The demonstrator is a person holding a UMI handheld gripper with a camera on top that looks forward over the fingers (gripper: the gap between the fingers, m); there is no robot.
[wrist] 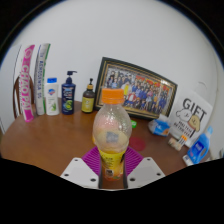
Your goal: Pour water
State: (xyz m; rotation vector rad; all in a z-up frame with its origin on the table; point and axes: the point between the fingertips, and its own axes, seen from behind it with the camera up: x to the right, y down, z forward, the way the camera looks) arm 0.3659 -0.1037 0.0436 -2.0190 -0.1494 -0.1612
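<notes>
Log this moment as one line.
gripper: shut on clear plastic bottle with orange cap | bottle upright, cap on | wooden table | pour: not begun

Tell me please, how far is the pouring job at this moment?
Done: the bottle with the orange cap stands between the fingers of the gripper, its base against the pink pads. In hand: closing for a grasp; whether both fingers already press on it is not clear. Left: the bottle appears upright on the wooden table, cap on, and no cup shows, so lifting, opening and pouring remain.
</notes>
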